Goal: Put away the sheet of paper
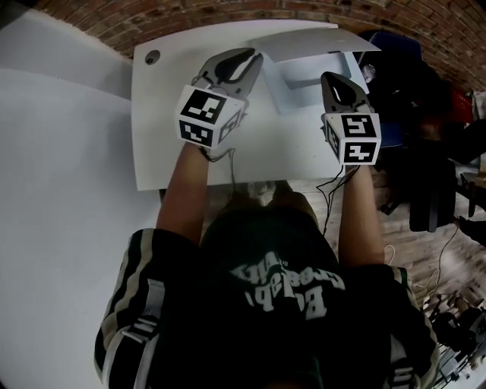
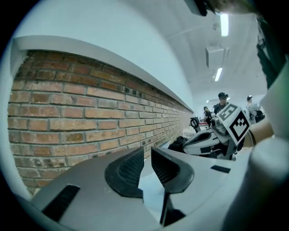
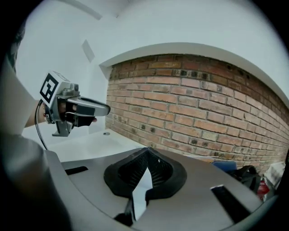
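Sheet of paper at the far right corner of the white desk. Its long axis runs left to right across the head view, roughly parallel to the brick wall. Its right corner points out past the desk's right edge, toward dark bags on the floor there. A paler bluish area lies just below the grey upper strip; cannot tell whether this is a bent part of the same sheet or something under it. Right hand-held gripper: tips lie on the sheet's near edge in the head view. Its own view shows the pads closed tip to tip, with a pale sliver in the gap behind them; cannot tell whether the sheet is nipped. Left hand-held gripper: tips just beside the sheet's left end. The jaws stand slightly apart with nothing pressed between the pads, only a pale surface showing through the gap. Both point toward the wall, only slightly downward. Desk otherwise bare, with a round cable hole at its far left corner. White floor to the left. Left gripper view shows a long room with ceiling strip lights and people standing far off
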Available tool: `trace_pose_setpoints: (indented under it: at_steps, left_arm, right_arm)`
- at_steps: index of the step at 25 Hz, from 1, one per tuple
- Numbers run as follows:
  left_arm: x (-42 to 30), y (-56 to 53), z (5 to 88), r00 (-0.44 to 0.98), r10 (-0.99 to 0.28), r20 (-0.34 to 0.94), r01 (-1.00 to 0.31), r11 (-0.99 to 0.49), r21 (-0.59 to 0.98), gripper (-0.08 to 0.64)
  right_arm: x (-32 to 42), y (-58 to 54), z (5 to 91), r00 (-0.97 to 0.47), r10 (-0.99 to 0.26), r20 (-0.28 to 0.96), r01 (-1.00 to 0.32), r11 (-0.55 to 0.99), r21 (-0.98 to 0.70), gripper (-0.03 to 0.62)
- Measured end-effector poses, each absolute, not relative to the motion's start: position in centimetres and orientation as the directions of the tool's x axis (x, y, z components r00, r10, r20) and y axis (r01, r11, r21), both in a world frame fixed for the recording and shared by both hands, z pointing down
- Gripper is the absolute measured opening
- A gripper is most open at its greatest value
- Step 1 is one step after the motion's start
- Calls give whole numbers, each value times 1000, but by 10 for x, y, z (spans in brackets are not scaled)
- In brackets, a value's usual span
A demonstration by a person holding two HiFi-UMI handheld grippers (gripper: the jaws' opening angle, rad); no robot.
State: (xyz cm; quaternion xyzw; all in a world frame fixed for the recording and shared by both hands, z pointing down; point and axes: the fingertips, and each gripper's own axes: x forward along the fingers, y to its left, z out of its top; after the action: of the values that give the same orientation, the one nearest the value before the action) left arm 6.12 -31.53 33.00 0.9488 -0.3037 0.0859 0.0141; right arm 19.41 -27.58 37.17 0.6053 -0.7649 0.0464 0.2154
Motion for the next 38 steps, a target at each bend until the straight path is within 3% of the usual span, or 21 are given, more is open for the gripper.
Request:
trace_pose_setpoints:
  at_steps: [16, 30, 38]
  left_arm:
    - [48, -207, 287, 849, -527, 36, -521, -847, -104, 2]
    - [54, -131, 279, 775, -630, 51, -606, -763, -223, 0]
    - [56, -73, 265, 752, -659, -2, -637, -726, -259, 0]
  right_arm:
    - [175, -181, 312, -67, -975, 210, -959, 121, 257, -6]
    - [181, -100, 291, -99, -987, 127, -959, 128, 254, -6]
    - [190, -39, 280, -101, -993, 54, -968, 111, 226, -6]
